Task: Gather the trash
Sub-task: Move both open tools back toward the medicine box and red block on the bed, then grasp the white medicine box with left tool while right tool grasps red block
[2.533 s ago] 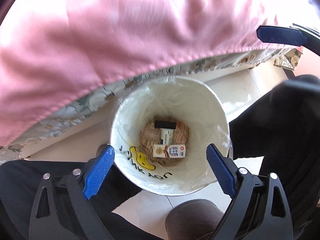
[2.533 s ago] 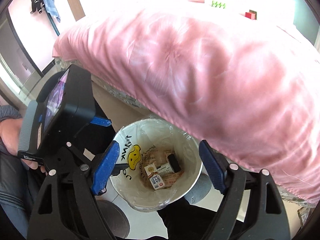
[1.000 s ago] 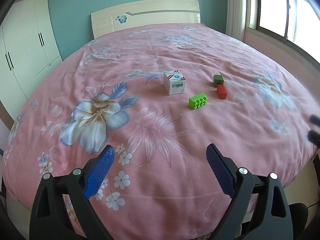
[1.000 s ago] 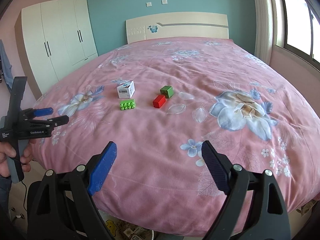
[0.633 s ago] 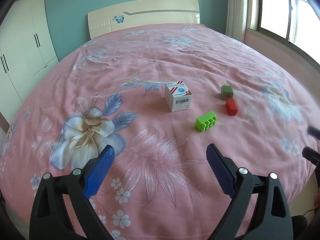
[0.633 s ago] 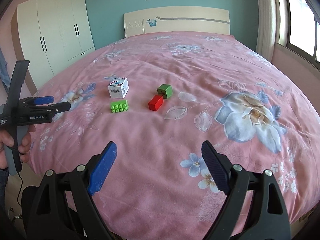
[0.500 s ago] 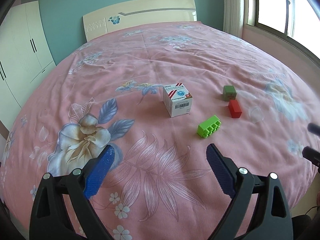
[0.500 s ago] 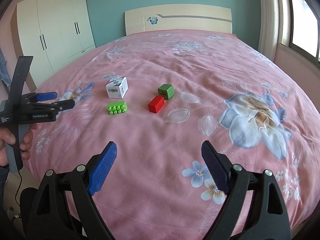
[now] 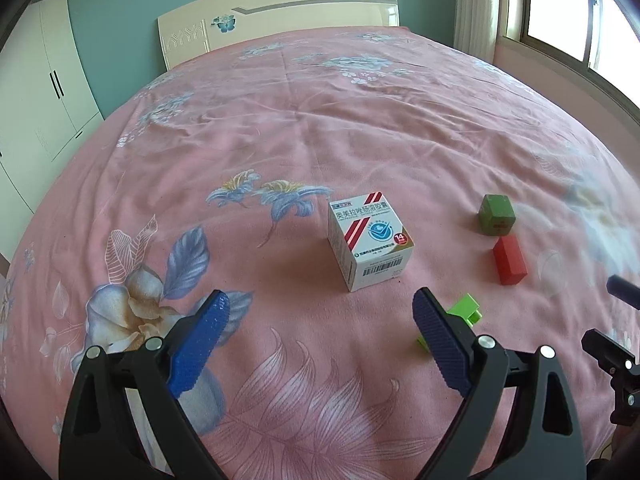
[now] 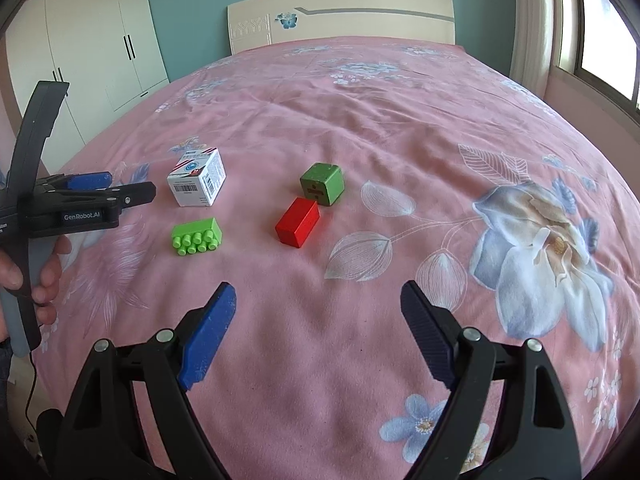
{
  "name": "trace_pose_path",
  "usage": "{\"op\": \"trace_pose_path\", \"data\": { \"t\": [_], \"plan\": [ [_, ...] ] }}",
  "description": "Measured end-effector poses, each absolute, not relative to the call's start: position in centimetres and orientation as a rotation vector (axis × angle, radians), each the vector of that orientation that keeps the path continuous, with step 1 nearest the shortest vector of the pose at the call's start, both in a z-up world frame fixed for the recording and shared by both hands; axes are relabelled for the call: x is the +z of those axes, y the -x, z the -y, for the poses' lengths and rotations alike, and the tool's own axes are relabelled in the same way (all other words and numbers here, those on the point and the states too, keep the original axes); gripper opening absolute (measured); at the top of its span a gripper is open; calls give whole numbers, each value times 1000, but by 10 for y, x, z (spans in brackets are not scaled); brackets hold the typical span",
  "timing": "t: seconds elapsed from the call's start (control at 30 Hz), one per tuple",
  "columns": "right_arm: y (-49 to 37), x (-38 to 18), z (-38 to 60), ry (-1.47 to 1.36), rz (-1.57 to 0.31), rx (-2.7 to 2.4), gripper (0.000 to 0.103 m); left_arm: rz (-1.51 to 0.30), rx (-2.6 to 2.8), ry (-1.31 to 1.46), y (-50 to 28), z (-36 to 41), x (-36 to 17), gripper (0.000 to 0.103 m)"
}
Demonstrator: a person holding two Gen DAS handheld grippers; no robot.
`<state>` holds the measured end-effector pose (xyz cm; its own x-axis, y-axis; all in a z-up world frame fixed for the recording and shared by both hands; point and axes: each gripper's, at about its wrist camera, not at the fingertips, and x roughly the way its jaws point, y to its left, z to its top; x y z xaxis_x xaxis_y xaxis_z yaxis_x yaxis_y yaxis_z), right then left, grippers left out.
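Observation:
A white medicine box (image 9: 370,240) (image 10: 196,182) lies on the pink floral bedspread (image 9: 320,120). Near it are a lime green studded brick (image 9: 466,312) (image 10: 197,236), a red block (image 9: 509,260) (image 10: 298,222) and a dark green cube (image 9: 496,215) (image 10: 322,184). My left gripper (image 9: 320,312) (image 10: 128,186) hangs open just short of the box, nothing between its fingers. My right gripper (image 10: 318,300) (image 9: 600,310) is wide, its jaws closing slightly on nothing, a short way before the red block.
The bed's cream headboard (image 10: 340,16) stands against a teal wall. White wardrobes (image 10: 100,48) fill the left side and a window (image 9: 580,20) the right. A hand (image 10: 44,276) holds the left gripper's handle at the bed's left edge.
Both grippers left the bin beside the bed and came forward and down over the bedspread. The box and blocks now look larger and closer.

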<state>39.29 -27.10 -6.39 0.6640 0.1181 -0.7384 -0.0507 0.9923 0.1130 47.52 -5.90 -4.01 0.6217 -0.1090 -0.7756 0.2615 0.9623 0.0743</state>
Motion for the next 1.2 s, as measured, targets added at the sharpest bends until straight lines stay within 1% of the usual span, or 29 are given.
{"op": "trace_pose_path", "data": {
  "t": [0.23,0.53,0.63,0.8,0.83,0.9,0.93,0.97,1.0,1.07,1.1,1.17,1.2],
  "plan": [
    [-421,-74,269,-103,-866,91,83,-921,-229,-213,-505,83,-57,94],
    [-460,-90,258,-125,-916,99,83,-946,-213,-226,-530,91,-71,94],
    [-471,-95,252,-110,-935,91,78,-959,-223,-233,-536,94,-77,94],
    [-485,-102,247,-94,-953,76,68,-969,-221,-218,-542,93,-81,94],
    [-487,-103,246,-87,-953,71,63,-965,-220,-232,-543,94,-82,94],
    [-491,-104,245,-80,-960,74,57,-969,-216,-248,-545,96,-85,88],
    [-492,-105,244,-77,-960,71,53,-977,-222,-237,-546,95,-86,80],
    [-493,-106,245,-77,-963,74,48,-983,-217,-230,-547,95,-87,74],
    [-494,-106,245,-79,-963,82,46,-985,-220,-228,-547,95,-87,73],
    [-495,-106,245,-80,-964,89,37,-981,-221,-230,-547,95,-87,67],
    [-496,-106,245,-79,-966,92,36,-981,-226,-229,-547,96,-87,65],
    [-496,-107,244,-78,-966,100,29,-985,-232,-227,-546,96,-87,56],
    [-496,-107,244,-76,-968,104,28,-986,-239,-224,-546,96,-87,53]
  ]
}}
